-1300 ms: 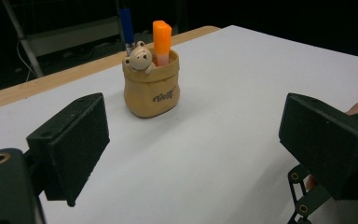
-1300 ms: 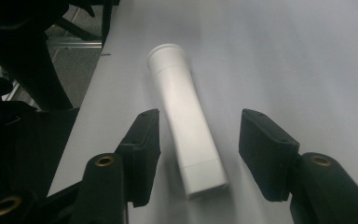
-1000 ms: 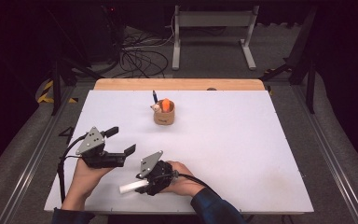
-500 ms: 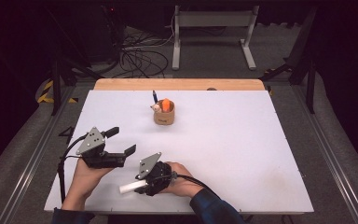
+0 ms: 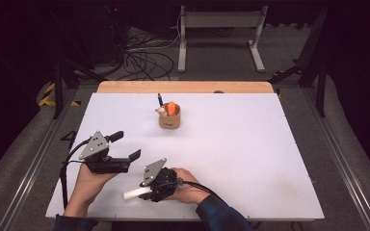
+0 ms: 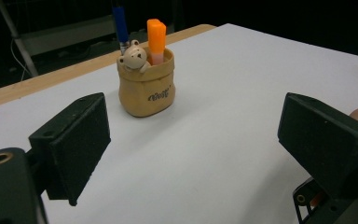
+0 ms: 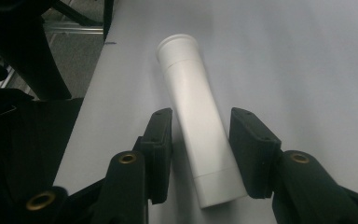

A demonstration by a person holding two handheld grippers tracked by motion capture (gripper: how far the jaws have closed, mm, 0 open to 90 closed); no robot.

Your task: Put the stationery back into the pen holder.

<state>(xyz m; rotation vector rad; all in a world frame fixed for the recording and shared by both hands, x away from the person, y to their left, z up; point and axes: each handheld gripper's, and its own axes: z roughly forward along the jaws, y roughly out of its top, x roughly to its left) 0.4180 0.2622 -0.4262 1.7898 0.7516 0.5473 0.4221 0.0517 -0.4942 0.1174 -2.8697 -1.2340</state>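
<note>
Right gripper (image 7: 200, 140): the two black jaws, flat-faced and matt, stand either side of a white tube (image 7: 196, 126) and have just been closing in on it. In the right gripper view one pad lies against the tube's lower end; a narrow gap shows at the other, so the grip is not yet firm and the jaws count as open about the tube. In the high view this gripper (image 5: 147, 191) sits at the near edge of the worktop (image 5: 250, 159), pointing to the left.

White tube: a smooth, plain cylinder, plastic by its look, with a slightly flared rim at the far end and a faint seam near each end. It lies flat on the worktop close to the near edge, its free end (image 5: 131, 193) projecting leftward beyond the jaws.

Left gripper (image 5: 127, 148): held above the worktop just left of the right one, jaws spread wide with nothing between them. Its view shows the pads as coarse, dark, block-shaped faces.

Worktop: matt white sheet with a pale wooden strip along the far edge.

Pen pot (image 6: 145, 84): a tan, sack-shaped holder with a small bear figure on its rim, carrying an orange marker (image 6: 156, 39) and a blue pen (image 6: 120, 23), standing upright toward the far middle of the worktop, well apart from both grippers
</note>
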